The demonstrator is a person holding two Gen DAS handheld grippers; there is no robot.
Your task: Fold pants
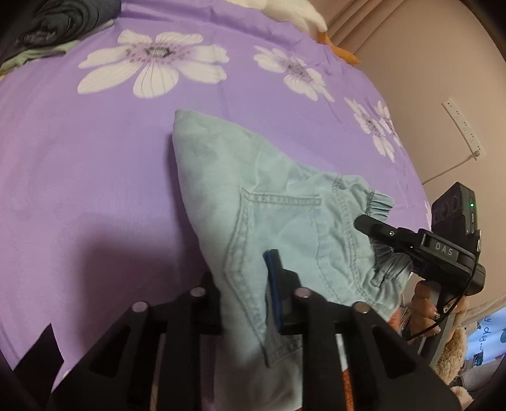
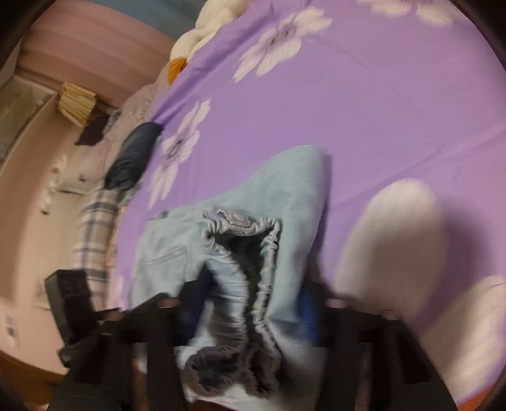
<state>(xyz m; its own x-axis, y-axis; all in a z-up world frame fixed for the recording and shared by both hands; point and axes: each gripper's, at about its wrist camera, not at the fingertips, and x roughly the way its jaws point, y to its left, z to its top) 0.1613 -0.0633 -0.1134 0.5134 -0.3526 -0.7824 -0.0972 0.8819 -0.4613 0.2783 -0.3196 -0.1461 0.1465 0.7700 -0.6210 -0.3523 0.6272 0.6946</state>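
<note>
The right hand-held gripper (image 1: pixel 363 223) carries a white label reading "DAS" on its black body. The pants (image 1: pixel 253 202) are pale blue denim with darker stitching, a patch pocket and a gathered elastic waistband; they lie bunched at the near edge of the bed (image 1: pixel 95 158), whose purple sheet is printed with white flowers. The left hand-held gripper (image 1: pixel 243 278) pinches the denim beside the pocket, and the right one pinches the waistband. Beyond the pants the sheet is bare up to dark clothes (image 1: pixel 63 22) at the far corner.
</note>
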